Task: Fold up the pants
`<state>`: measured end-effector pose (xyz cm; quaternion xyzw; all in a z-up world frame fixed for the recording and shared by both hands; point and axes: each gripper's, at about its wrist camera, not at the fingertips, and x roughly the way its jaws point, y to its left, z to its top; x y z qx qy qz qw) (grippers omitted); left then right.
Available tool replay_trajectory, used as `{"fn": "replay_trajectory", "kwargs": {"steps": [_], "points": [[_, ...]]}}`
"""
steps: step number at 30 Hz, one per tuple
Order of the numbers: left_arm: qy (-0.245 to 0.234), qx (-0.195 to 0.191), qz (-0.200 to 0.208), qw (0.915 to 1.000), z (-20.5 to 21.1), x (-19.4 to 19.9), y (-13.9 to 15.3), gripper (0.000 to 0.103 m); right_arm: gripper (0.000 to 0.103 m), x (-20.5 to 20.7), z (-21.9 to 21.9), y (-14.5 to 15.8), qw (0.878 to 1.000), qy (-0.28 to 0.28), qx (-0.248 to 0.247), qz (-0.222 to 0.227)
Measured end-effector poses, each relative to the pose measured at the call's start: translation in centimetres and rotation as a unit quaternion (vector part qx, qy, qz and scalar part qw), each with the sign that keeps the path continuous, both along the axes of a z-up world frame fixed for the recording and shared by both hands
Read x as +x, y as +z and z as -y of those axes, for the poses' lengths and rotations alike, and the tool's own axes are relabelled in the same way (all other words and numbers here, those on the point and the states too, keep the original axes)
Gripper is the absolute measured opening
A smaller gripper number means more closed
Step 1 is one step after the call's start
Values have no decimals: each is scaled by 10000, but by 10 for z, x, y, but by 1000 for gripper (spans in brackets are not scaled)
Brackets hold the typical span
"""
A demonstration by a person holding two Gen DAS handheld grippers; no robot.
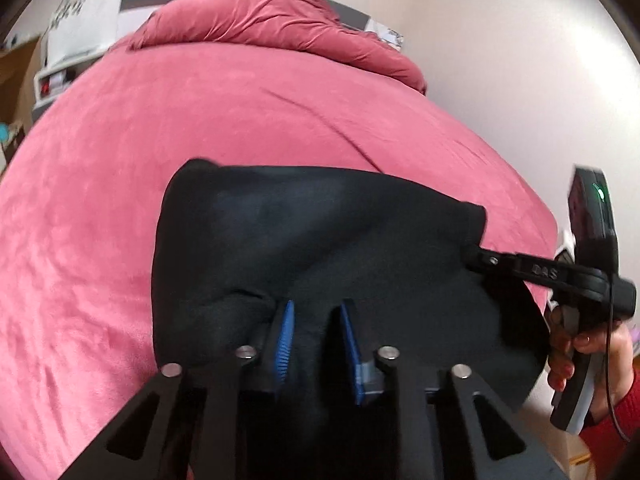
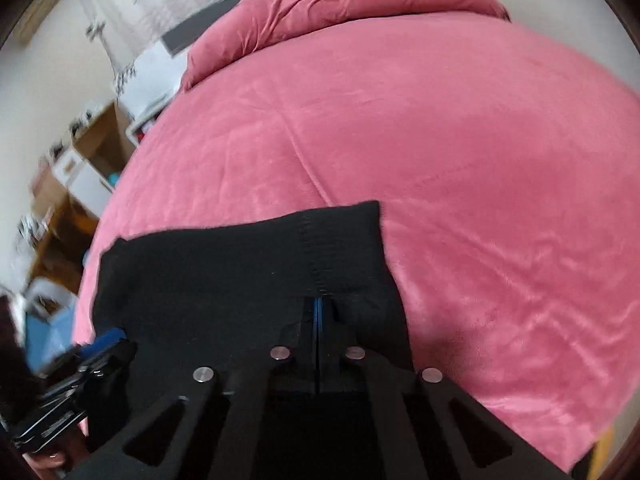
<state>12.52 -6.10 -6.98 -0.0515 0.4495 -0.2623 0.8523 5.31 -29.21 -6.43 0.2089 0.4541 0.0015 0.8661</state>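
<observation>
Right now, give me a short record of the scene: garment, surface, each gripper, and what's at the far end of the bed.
garment: black pants, held along the near edge by both grippers
surface: pink bed cover
left gripper: shut on the pants, cloth between its blue pads
right gripper: shut on the pants beside a stitched seam
far end: bunched pink duvet
</observation>
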Motion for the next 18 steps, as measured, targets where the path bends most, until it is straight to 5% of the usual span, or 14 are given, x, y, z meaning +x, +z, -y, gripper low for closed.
{"fn": "replay_trajectory", "kwargs": {"steps": [4, 6, 8, 10, 14, 18], "points": [[119, -899, -443, 9949, -26, 4, 6, 23, 0, -9, 7, 6, 9997, -23, 219, 125], [303, -1158, -525, 9914, -43, 1, 12, 28, 15, -22, 12, 19, 9987, 41, 377, 352], [411, -1336, -525, 9888, -59, -3, 18, 33, 68, -35, 15, 31, 9981, 45, 303, 530], [477, -1373, -425, 9885, -71, -8, 23, 54, 89, -48, 15, 40, 9971, 87, 212, 729], [652, -1088, -235, 9916, -85, -13, 24, 63, 89, -52, 23, 34, 9979, 330, 289, 477], [274, -1198, -904, 9883, -86, -9, 0, 64, 89, -38, 34, 2, 9940, 497, 968, -93]]}}
